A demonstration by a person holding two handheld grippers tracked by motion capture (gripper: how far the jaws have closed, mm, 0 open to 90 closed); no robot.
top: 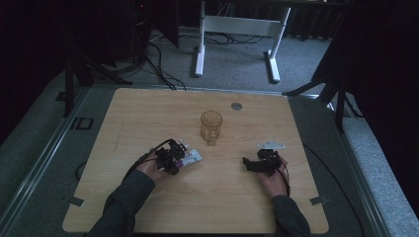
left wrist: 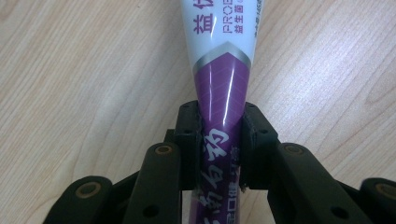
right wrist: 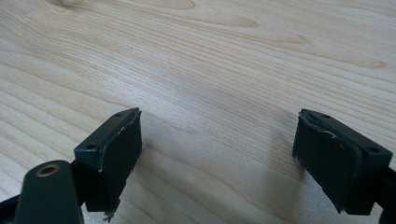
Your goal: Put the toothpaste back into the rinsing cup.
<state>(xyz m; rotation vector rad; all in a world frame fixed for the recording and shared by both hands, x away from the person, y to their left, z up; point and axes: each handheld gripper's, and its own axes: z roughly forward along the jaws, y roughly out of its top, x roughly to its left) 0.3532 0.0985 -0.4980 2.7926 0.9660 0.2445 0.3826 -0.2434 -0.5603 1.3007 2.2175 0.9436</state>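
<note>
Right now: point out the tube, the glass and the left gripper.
tube (left wrist: 224,88), left gripper view, on its purple section above the jaws.
glass (top: 211,126), high view, on its amber wall.
left gripper (left wrist: 220,144), left gripper view, midway between its fingertips, clamped on the tube.

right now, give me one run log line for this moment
left tongs: shut on tube | right tongs: open, over bare table | glass: upright, mid table, untouched
</note>
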